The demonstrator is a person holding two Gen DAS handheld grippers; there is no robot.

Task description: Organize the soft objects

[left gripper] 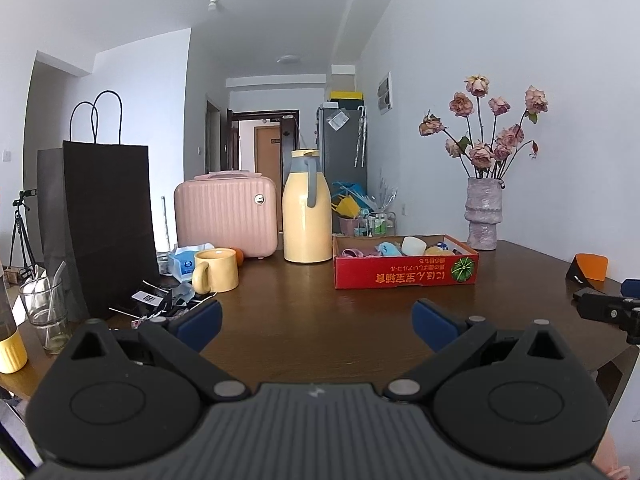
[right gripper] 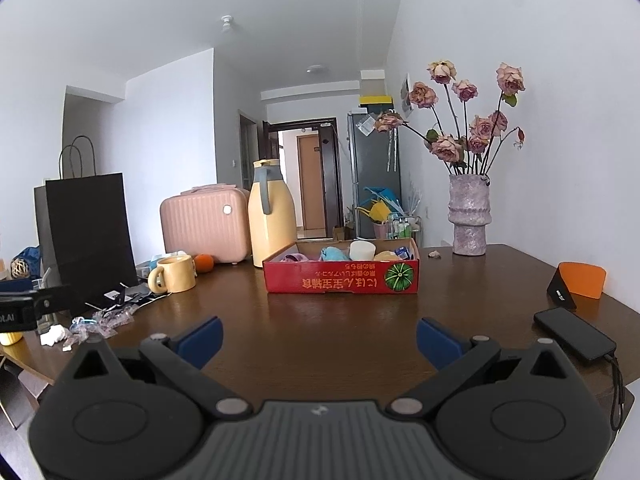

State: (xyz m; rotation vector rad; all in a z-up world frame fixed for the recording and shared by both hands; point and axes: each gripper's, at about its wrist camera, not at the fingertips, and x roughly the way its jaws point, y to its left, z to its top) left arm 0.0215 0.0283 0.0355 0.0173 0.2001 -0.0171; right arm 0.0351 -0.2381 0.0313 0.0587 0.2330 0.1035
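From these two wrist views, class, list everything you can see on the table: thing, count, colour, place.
Box: one, red, centre, holding soft objects in pink, blue, white, yellow.
Flask: one, yellow, left of box.
Case: one, pink, behind mug.
Mug: one, yellow, left.
Orange: one, beside mug.
Bag: one, black, far left.
Vase: one, purple, dried roses, back right.
Phone: one, black, right edge.
Glass: one, clear, left edge.
Left gripper: open, empty.
Right gripper: open, empty.
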